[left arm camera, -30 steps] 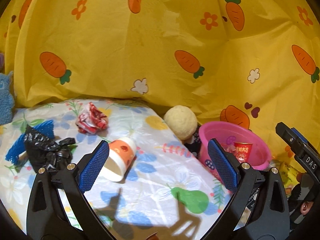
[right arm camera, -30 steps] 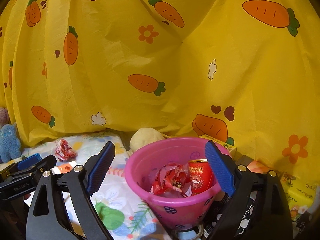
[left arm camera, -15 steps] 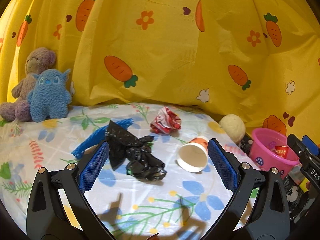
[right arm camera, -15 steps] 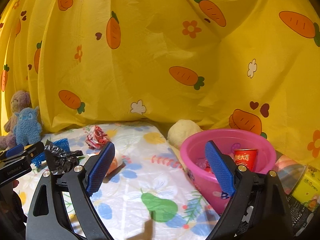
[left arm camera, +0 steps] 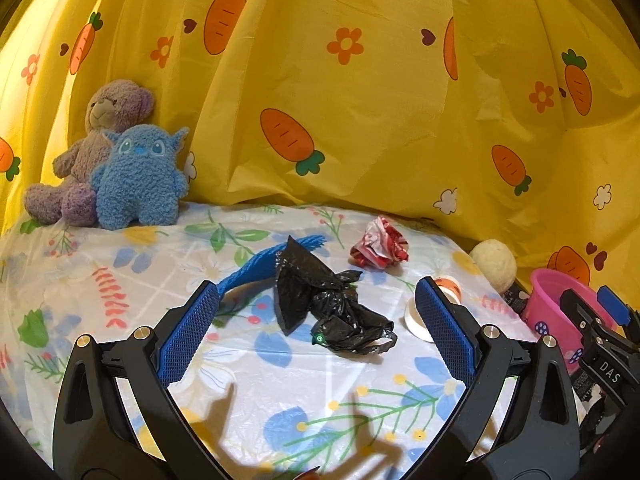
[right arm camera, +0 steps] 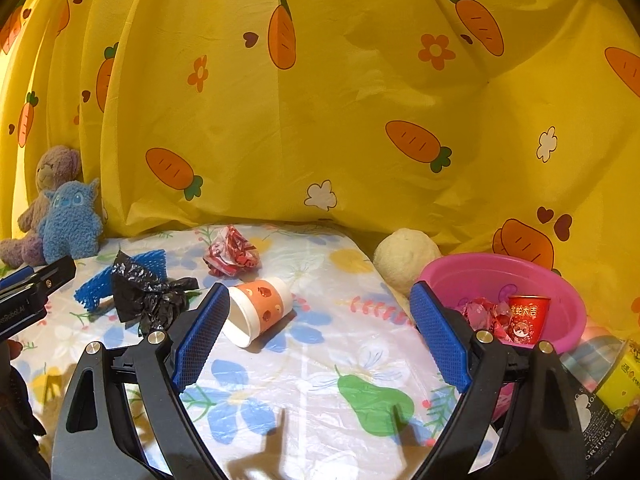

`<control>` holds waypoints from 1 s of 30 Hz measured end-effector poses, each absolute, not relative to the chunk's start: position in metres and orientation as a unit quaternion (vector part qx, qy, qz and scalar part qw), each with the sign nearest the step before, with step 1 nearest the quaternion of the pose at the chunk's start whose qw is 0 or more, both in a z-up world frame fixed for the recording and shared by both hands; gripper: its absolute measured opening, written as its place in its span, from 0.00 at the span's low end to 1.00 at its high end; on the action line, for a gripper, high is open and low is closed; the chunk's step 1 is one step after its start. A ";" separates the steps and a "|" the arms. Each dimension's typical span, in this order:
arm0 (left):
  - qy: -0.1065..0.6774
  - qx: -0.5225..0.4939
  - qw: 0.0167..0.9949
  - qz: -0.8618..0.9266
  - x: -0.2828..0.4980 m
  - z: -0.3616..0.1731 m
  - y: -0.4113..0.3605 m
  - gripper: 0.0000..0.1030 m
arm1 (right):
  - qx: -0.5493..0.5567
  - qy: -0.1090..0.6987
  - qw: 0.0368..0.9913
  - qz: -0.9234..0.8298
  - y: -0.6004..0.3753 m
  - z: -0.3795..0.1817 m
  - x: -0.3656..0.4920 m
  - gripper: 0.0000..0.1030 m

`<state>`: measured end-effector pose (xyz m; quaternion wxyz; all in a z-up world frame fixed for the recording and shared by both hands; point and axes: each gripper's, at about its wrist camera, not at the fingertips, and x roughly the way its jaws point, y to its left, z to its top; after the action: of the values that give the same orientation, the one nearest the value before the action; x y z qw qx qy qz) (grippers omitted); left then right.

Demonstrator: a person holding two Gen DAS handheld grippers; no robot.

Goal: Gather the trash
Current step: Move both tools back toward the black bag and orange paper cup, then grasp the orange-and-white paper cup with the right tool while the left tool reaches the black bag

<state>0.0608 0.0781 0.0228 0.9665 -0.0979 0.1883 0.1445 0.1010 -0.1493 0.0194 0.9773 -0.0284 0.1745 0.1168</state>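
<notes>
A crumpled black plastic bag [left arm camera: 324, 304] lies on the floral table cover, straight ahead of my open, empty left gripper [left arm camera: 316, 332]. It shows in the right wrist view [right arm camera: 148, 296] too. A tipped orange-and-white paper cup [right arm camera: 258, 310] lies just ahead of my open, empty right gripper [right arm camera: 320, 338], near its left finger. In the left wrist view the cup [left arm camera: 434, 304] is partly hidden behind the right finger. A crumpled red-and-white wrapper [left arm camera: 380, 244] [right arm camera: 232, 254] lies farther back. A pink bowl [right arm camera: 560, 276] at the right holds a red cup [right arm camera: 526, 318] and red wrappers.
A blue mesh sleeve [left arm camera: 260, 266] lies beside the black bag. A blue plush [left arm camera: 138, 178] and a brown bear [left arm camera: 100, 120] sit at the back left. A cream ball [right arm camera: 404, 258] rests by the bowl. Yellow carrot cloth [left arm camera: 360, 120] hangs behind. Boxes [right arm camera: 616, 392] stand at the right.
Both grippers have swung left, away from the pink bowl. The black bag now sits centred before the left gripper, and the paper cup before the right. Both stayed open.
</notes>
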 end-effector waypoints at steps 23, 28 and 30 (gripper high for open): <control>0.192 -0.105 0.959 0.178 0.046 0.027 0.105 0.94 | -0.046 0.201 0.970 0.133 -0.108 0.007 0.104 0.86; 0.193 -0.094 0.961 0.174 0.054 0.026 0.101 0.94 | -0.047 0.204 0.969 0.128 -0.111 0.003 0.109 0.86; 0.194 -0.091 0.961 0.173 0.058 0.025 0.100 0.94 | -0.046 0.208 0.969 0.127 -0.112 0.002 0.112 0.86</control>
<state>0.0578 0.0996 0.0250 0.9612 -0.0907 0.1945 0.1734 0.1121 -0.1123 0.0015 0.9689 -0.0461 0.2075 0.1268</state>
